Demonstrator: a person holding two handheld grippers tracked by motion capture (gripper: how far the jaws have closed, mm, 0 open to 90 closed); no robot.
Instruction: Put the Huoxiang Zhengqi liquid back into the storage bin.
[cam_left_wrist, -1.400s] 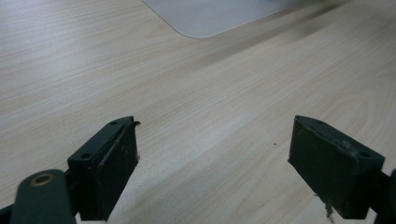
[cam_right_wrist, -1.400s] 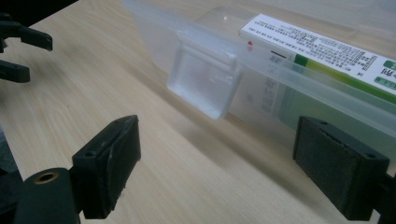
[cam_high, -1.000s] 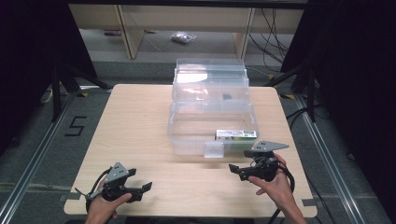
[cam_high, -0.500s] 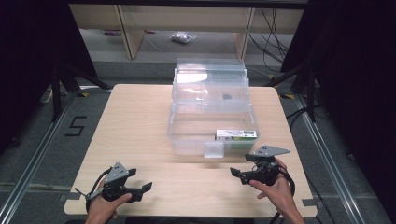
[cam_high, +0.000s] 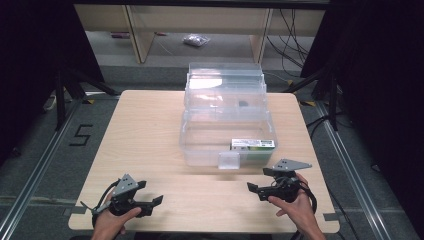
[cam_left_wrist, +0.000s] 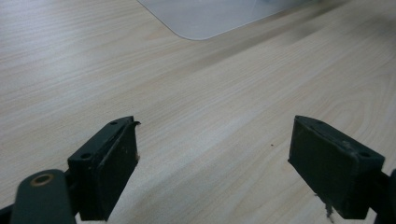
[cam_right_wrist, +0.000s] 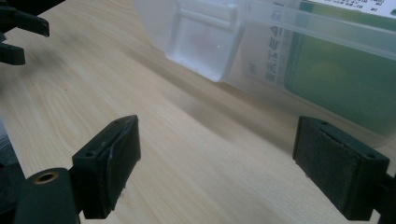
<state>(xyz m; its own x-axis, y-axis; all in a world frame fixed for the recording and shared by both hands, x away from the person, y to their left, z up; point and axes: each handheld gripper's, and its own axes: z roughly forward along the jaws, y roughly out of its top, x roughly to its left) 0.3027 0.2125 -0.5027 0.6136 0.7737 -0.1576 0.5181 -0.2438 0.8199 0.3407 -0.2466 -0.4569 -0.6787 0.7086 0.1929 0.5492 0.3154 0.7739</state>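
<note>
High view: the clear box stands mid-table, a green packet inside its near right corner. The left gripper sits well apart, the right gripper near. Gripper views: both spread wide, empty; the latch faces the right one.

Light wood-grain table with rounded corners, standing on grey floor. Clear plastic box sits directly on it, centre to far side, lid open. Near edge bare wood on both sides.
</note>
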